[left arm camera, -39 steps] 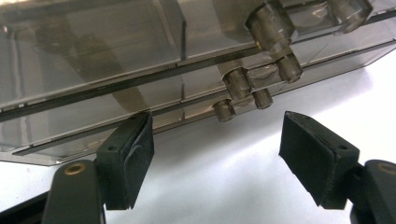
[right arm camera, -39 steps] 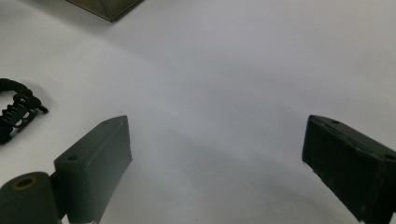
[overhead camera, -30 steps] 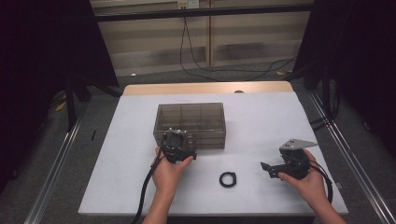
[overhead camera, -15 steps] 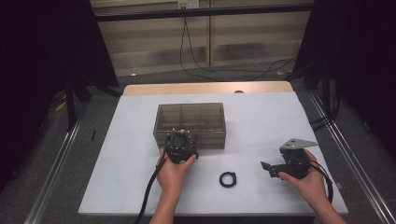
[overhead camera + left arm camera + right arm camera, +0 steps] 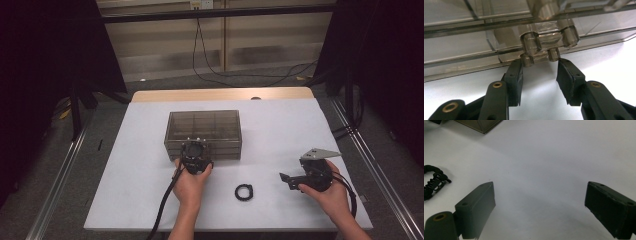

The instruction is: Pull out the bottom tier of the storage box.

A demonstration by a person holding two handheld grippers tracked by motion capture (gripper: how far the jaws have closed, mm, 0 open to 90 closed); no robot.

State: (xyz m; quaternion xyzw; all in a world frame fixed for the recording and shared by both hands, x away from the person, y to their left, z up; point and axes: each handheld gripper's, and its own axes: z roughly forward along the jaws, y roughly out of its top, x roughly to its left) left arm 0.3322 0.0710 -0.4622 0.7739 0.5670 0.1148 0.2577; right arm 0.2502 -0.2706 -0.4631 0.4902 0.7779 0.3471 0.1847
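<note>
Saw the left gripper [image 5: 539, 65] at the clear box [image 5: 204, 129], jaws half shut and just closing, front latch [image 5: 541, 47] between the pads, not yet squeezed. Judged a slip off that small tab likely, shoving the box. Saw the black ring [image 5: 243, 192] lying loose on the table [image 5: 145, 165]; right gripper [image 5: 286, 181] wide open, empty. Found no readable writing.

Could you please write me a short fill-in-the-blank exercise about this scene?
1. The left gripper has its jaws either side of the ___ on the clear box.
2. The black ring lies on the ___ table.
3. The right gripper has its jaws ___.

Missing words: latch; white; open
</note>
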